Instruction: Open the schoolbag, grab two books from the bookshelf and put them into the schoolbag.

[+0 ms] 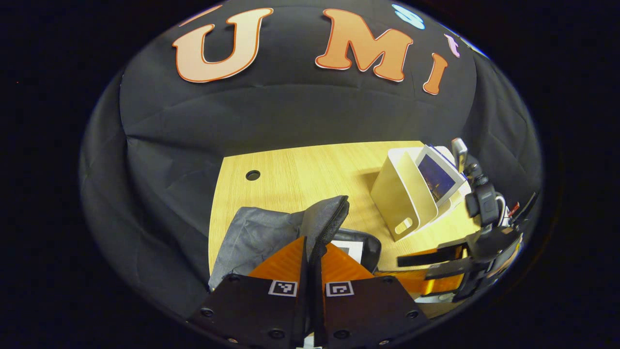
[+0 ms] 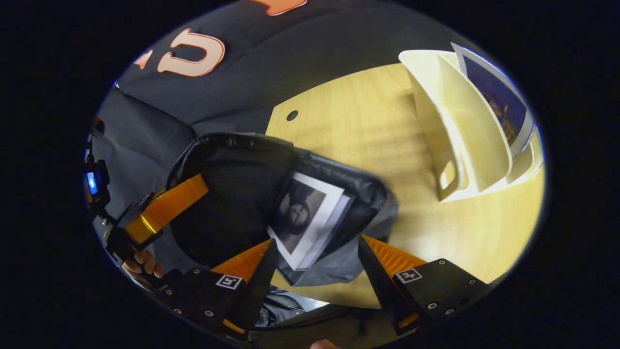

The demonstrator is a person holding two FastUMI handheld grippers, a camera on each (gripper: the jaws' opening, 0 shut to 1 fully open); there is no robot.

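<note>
One book (image 2: 302, 218) (grey cover, white border) pokes from the open black schoolbag (image 2: 232, 194) on the surface (image 2: 368, 131); left gripper (image 1: 310, 252) pinches its zippered edge, right gripper (image 2: 317, 257) gapes, perhaps just clear.

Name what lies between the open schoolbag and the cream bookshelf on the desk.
Nothing: in the right gripper view, a bare stretch of wooden desk separates the schoolbag from the bookshelf. The left gripper view shows the same gap.

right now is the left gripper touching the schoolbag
Touching. In the left gripper view the left gripper has its jaws closed on the zipper edge of the schoolbag, holding the flap up; the right gripper view also shows it at the bag's rim.
</note>
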